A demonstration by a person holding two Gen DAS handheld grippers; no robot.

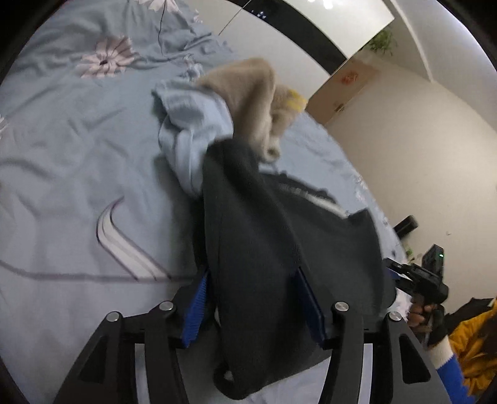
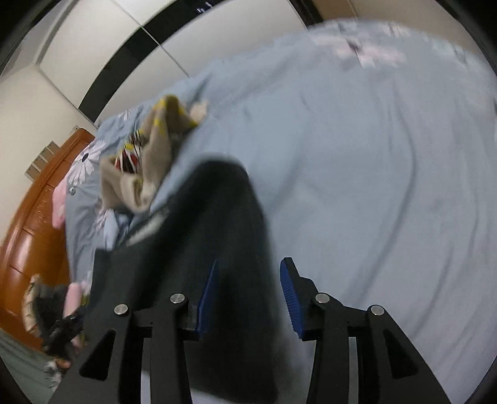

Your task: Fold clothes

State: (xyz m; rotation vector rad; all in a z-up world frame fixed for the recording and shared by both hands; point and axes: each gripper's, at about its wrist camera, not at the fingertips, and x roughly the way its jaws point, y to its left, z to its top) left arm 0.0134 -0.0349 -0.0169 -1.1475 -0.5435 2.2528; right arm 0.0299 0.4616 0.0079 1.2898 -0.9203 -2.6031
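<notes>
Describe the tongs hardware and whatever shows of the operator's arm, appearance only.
Both tongs match: matte black angular linkage arms with round silver pivot pins, ending in ribbed blue pads. Left tongs; right tongs. Seen from the left wrist camera, the right unit is a black pistol-style handle with a small green LED, held in a hand with a white cuff and blue sleeve. No cables visible.

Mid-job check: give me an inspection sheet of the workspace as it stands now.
Surface: blue floral bedsheet, wrinkled.
Job's things: dark garment hanging between both grippers; beige garment and light blue garment heaped behind it.
Clutter: pink item at the bed edge.
Grippers: left gripper has dark cloth between its fingers; right gripper jaws apart, cloth between them.
Cables: thin dark line on the sheet, possibly print.
Surroundings: wooden headboard, wardrobe.
</notes>
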